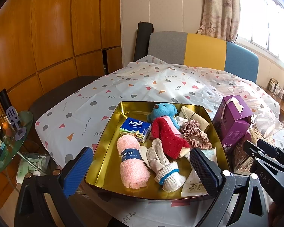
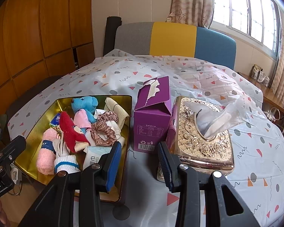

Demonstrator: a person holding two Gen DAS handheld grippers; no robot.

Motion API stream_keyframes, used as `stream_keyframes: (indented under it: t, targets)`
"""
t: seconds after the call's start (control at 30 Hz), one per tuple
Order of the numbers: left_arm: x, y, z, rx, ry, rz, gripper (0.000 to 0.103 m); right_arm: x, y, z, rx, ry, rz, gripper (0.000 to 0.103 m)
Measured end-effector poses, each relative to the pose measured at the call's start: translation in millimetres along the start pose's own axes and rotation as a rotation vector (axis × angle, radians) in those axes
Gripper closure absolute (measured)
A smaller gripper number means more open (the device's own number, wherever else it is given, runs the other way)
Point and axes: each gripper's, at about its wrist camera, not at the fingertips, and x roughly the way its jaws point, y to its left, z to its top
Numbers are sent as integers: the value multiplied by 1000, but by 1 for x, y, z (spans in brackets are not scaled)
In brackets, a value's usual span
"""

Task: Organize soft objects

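I count one gold tin tray [image 1: 111,132] on the patterned tablecloth [image 1: 134,87], holding the soft items: one blue teddy [image 1: 161,111], one red sock [image 1: 166,138], one rolled pink dishcloth [image 1: 132,162] with a blue band, one white glove [image 1: 161,162] with a blue cuff stripe, one pink satin scrunchie [image 1: 196,133], one Tempo tissue pack [image 1: 135,128], one wet-wipe packet [image 1: 194,184], one beige folded cloth [image 1: 194,116]

Outside the tray I see one purple carton [image 2: 151,117] just right of it, and one ornate gold tissue box [image 2: 202,132] beside that

The dishcloth looks fluffy, lies along the tray's left side; the glove is just beside it

My left gripper [image 1: 140,170] hangs wide apart over the tray's near end, nothing between the pads. My right gripper [image 2: 140,160] stands partly apart in front of the carton, holding nothing
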Motion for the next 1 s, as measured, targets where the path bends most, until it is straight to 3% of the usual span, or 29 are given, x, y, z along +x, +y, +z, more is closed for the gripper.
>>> stream_keyframes:
  t: [1.0]
  targets:
    - [2, 1, -1, -2, 12, -3, 0, 3, -1, -2, -4, 13, 5, 63]
